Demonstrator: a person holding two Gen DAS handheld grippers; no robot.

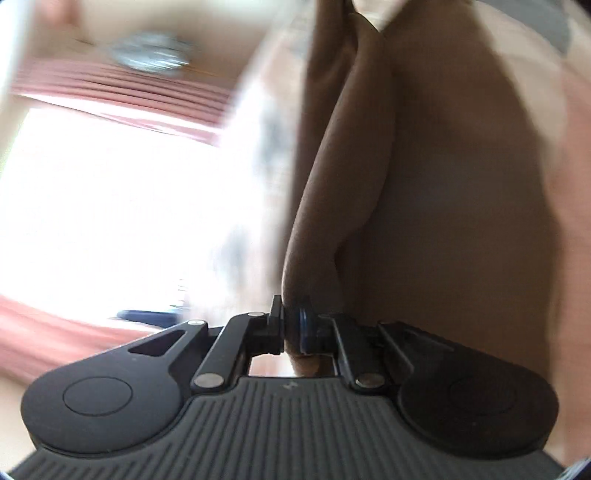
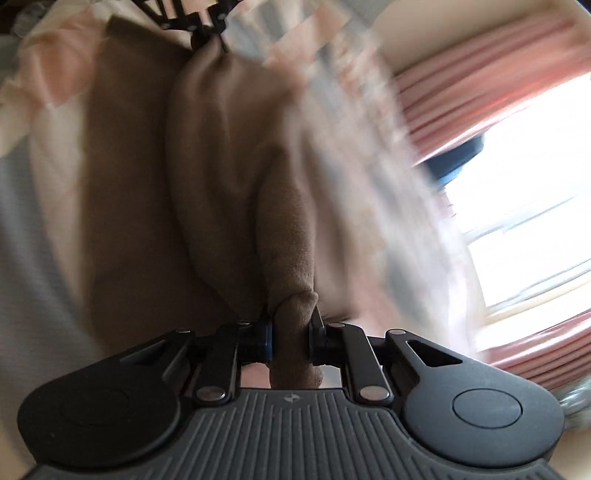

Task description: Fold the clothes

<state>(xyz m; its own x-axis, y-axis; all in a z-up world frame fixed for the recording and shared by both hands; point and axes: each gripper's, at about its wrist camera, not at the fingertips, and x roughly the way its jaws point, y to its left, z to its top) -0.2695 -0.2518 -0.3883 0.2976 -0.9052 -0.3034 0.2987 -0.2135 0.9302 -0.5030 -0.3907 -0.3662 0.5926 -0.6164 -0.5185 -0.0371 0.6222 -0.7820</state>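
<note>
A brown garment (image 1: pixel 424 177) hangs stretched in the air between my two grippers. My left gripper (image 1: pixel 290 328) is shut on one edge of it, and the cloth fills the right half of the left wrist view. My right gripper (image 2: pixel 291 332) is shut on a bunched edge of the same garment (image 2: pixel 221 166). In the right wrist view the cloth runs up to the other gripper (image 2: pixel 201 27) at the top, which pinches its far end. Both views are blurred by motion.
Pink curtains (image 2: pixel 480 96) frame a bright window (image 2: pixel 535 184) to the right in the right wrist view, and they show in the left wrist view (image 1: pixel 118 96) too. A pale checked bedsheet (image 2: pixel 44 184) lies behind the garment. A round ceiling lamp (image 1: pixel 151 55) shows at upper left.
</note>
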